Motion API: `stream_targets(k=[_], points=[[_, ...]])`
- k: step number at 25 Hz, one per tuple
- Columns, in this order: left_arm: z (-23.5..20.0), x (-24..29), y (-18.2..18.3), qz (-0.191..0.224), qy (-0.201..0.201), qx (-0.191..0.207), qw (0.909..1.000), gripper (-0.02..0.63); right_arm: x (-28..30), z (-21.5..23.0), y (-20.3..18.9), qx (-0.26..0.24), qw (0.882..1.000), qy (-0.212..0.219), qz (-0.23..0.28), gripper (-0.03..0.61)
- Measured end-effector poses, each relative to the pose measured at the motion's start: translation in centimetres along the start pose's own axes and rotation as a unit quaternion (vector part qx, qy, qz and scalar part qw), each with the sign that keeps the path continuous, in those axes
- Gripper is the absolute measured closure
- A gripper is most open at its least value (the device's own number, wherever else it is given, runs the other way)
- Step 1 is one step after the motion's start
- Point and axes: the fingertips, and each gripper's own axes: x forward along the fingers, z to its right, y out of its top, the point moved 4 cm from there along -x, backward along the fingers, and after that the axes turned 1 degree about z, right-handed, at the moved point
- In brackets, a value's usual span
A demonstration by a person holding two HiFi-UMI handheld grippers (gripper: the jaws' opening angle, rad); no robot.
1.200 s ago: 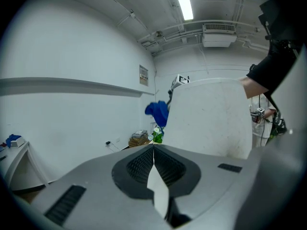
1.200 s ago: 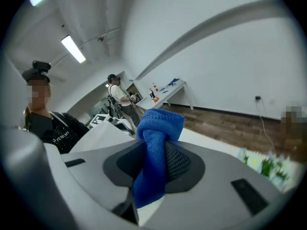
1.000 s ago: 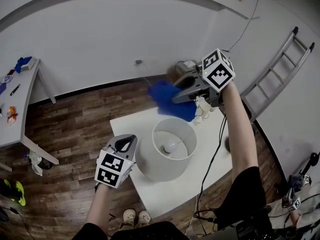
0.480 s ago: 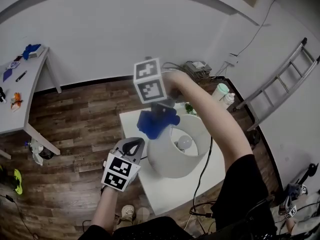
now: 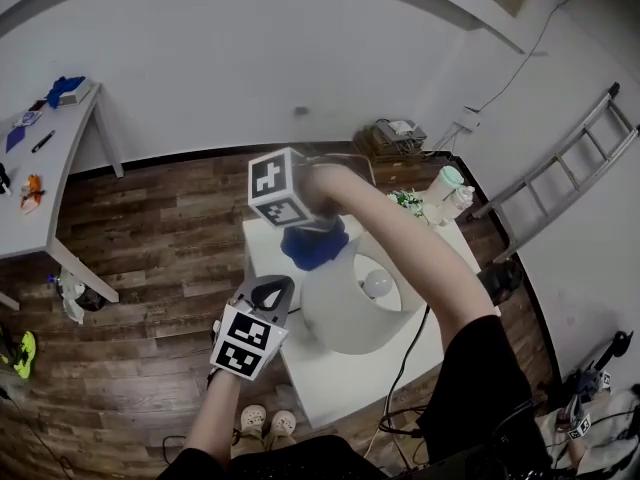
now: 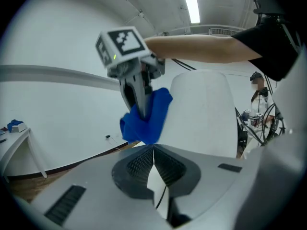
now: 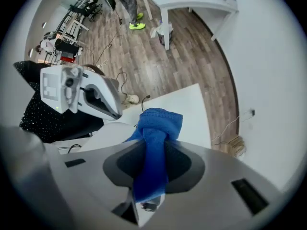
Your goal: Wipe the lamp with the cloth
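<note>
The lamp's white shade [image 5: 345, 313] stands on the white table [image 5: 330, 383], its bulb [image 5: 378, 284] showing inside. My right gripper [image 5: 305, 230] reaches across the shade, shut on the blue cloth [image 5: 313, 245], which lies against the shade's far-left outer wall. In the right gripper view the cloth [image 7: 156, 138] is bunched between the jaws of the right gripper [image 7: 152, 162]. My left gripper [image 5: 272, 290] hovers beside the shade's near-left side, shut and holding nothing. Its own view has the left gripper [image 6: 153, 155], the shade [image 6: 204, 114] and the cloth [image 6: 146, 116] just ahead.
The lamp's black cable [image 5: 405, 358] runs off the table's near edge. Bottles [image 5: 447, 183] and a small plant [image 5: 408, 201] stand at the far right corner. A ladder [image 5: 560, 163] leans on the right wall. A white side table [image 5: 40, 183] is at the left.
My right gripper has swung the cloth from the shade's far right, over its rim, down onto the far-left outer wall. The left gripper has barely moved.
</note>
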Motion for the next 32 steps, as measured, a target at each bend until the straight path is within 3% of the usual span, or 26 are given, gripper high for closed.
stream_targets(k=[5,9,12,15,17,25,28,32], points=[[-0.4,-0.4,0.6,0.007,0.003,0.004,1.0,0.603,-12.3,-6.5,-1.9,-0.054,0.986,-0.098,0.127,0.473],[-0.6,-1.3,0.6,0.01,0.013,-0.008,0.9998,0.603,-15.7,-12.9,-3.7,-0.092,0.98,-0.134,0.111,0.472],[0.3,-1.4,0.1,-0.002,0.011,-0.001,0.9999,0.603,-12.2,-14.3,-5.0,-0.083,0.985,-0.153,0.024,0.472],[0.8,-1.5,-1.3,-0.012,0.009,-0.01,0.9998,0.603,-7.1,-14.0,-4.1,-0.103,0.978,-0.179,-0.034,0.473],[0.6,-1.8,-2.4,-0.017,0.012,-0.023,0.9995,0.603,-4.9,-13.9,-2.7,-0.119,0.972,-0.196,-0.041,0.474],[-1.4,-3.1,-8.0,-0.046,0.05,-0.06,0.9959,0.603,4.5,-15.8,2.0,-0.153,0.967,-0.193,-0.062,0.474],[-1.4,-3.8,-10.3,-0.063,0.053,-0.074,0.9939,0.603,6.1,-17.4,3.6,-0.151,0.961,-0.231,-0.008,0.473],[0.3,-4.1,-10.1,-0.04,0.026,-0.068,0.9966,0.603,4.4,-21.8,3.2,-0.104,0.936,-0.289,0.17,0.473]])
